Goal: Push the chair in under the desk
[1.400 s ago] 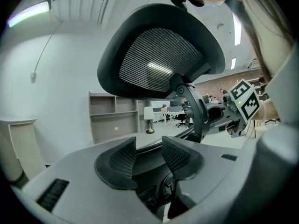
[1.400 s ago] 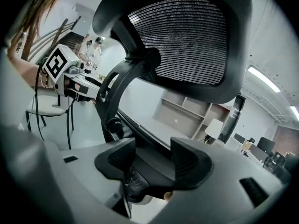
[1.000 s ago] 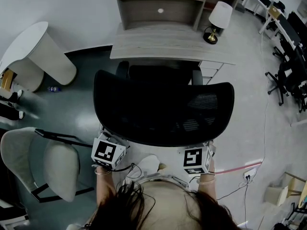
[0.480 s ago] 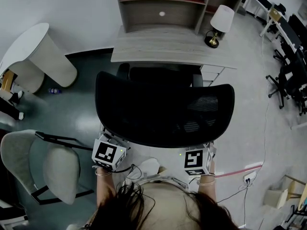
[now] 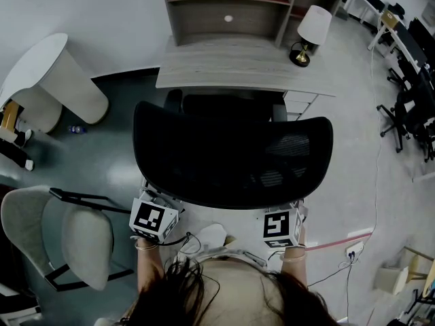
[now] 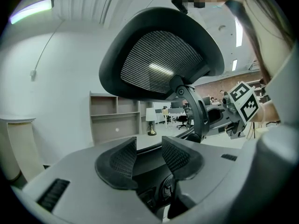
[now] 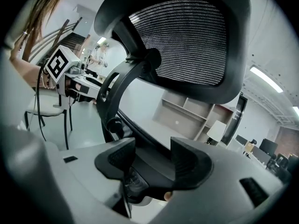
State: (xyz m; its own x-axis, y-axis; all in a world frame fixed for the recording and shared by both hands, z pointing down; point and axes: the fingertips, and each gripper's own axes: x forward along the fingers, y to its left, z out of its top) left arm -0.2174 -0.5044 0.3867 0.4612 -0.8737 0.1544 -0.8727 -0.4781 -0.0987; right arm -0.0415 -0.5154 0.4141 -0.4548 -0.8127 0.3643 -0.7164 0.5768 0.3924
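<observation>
A black mesh office chair (image 5: pixel 231 155) stands with its seat partly under the pale wood desk (image 5: pixel 231 63). My left gripper (image 5: pixel 153 217) and right gripper (image 5: pixel 281 226) sit low behind the backrest, one at each lower corner. In the left gripper view the left gripper (image 6: pixel 149 148) is open, with the chair's dark rear edge just ahead and the mesh backrest (image 6: pixel 159 64) towering above. The right gripper (image 7: pixel 153 153) is open too, and the dark seat edge fills the gap between its pads, below the backrest (image 7: pixel 187 41) and its curved support.
A lamp (image 5: pixel 309 29) stands on the desk's right end, before a shelf unit (image 5: pixel 228 9). A white round table (image 5: pixel 54 73) and a beige chair (image 5: pixel 75 233) are at the left. More office chairs (image 5: pixel 408 107) and a floor cable are at the right.
Hardly anything differs: the chair and both grippers hold their places behind the backrest, and only the view shifts slightly.
</observation>
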